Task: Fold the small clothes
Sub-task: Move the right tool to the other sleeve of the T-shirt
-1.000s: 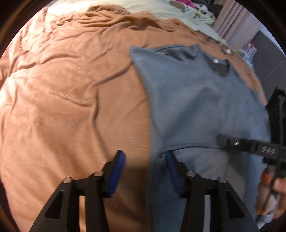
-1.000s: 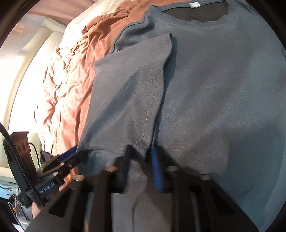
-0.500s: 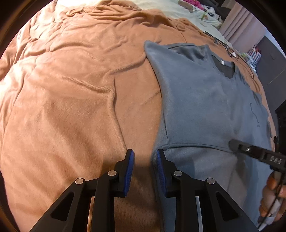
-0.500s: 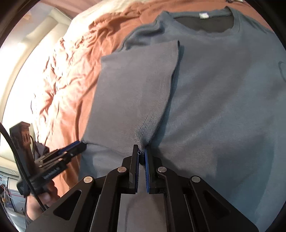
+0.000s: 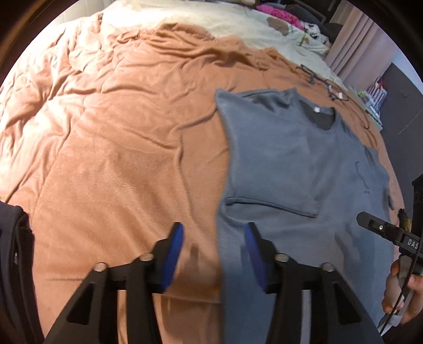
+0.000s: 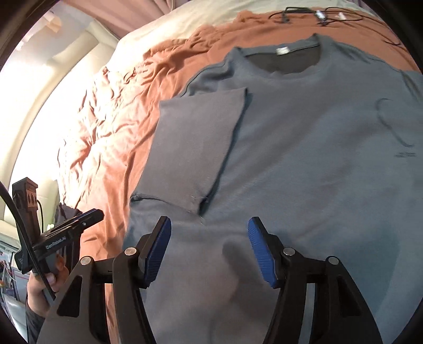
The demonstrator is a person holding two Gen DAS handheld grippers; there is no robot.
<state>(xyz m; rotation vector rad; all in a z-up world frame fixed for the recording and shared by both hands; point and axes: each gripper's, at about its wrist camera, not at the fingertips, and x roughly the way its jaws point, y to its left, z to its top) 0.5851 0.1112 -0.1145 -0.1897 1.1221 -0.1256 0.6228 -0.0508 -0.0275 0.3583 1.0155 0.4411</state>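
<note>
Left claw (image 5: 213, 254) is spread wide, nothing in it, hanging low over the bed w/ the side edge of the gray t-shirt (image 5: 290, 158) between its blue pads (image 5: 173, 254). Right claw (image 6: 208, 248) is spread wide too, empty, just above the shirt's lower part, pointing toward the collar. A hand (image 6: 42, 291) grips the left tool's handle at the bottom left of the right view. Shirt lies flat on the orange blanket (image 5: 119, 132), one sleeve (image 6: 195, 143) folded in over the chest. Black cables (image 6: 317, 13) sit past the collar.
</note>
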